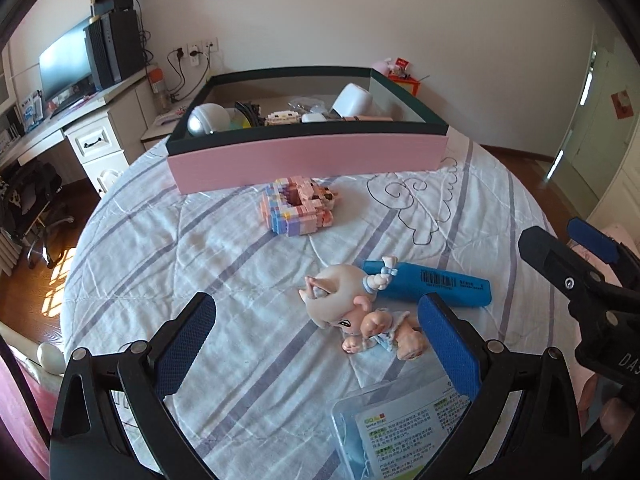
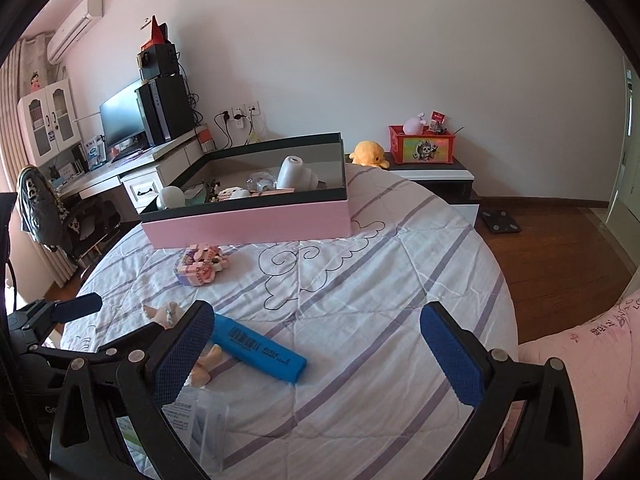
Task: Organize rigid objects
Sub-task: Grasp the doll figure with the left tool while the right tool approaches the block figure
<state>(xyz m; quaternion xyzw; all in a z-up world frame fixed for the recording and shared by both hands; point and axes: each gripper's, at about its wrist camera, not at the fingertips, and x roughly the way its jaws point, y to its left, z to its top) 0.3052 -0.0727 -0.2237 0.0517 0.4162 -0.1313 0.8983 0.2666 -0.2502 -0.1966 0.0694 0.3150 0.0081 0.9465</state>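
Doll (image 1: 360, 312): small figurine lying on its side on the quilt (image 1: 240, 264), head toward the pink box (image 1: 308, 160), feet toward the camera. Its long axis runs roughly away-and-left to near-and-right in the left wrist view. It lies between the pads of the left tongs (image 1: 316, 344), nearer the right-hand pad than the left-hand one.

Blue marker (image 1: 436, 282): just behind the doll and touching its raised arm, long axis crosswise to the left tongs. In the right wrist view it sits by the left-hand pad of the right tongs (image 2: 318, 354), off to the side of their gap.

Block model (image 1: 298, 208): farther out, just short of the box wall.

Clear plastic packet (image 1: 404, 428): nearest the camera, below the left tongs.

Box: open-topped, already holding several items; well beyond the doll.

Left tongs: spread wide, holding nothing. Right tongs: spread wide, holding nothing.

Judgement: the left hand is the nearer for the doll; a small shift rightward would centre it.
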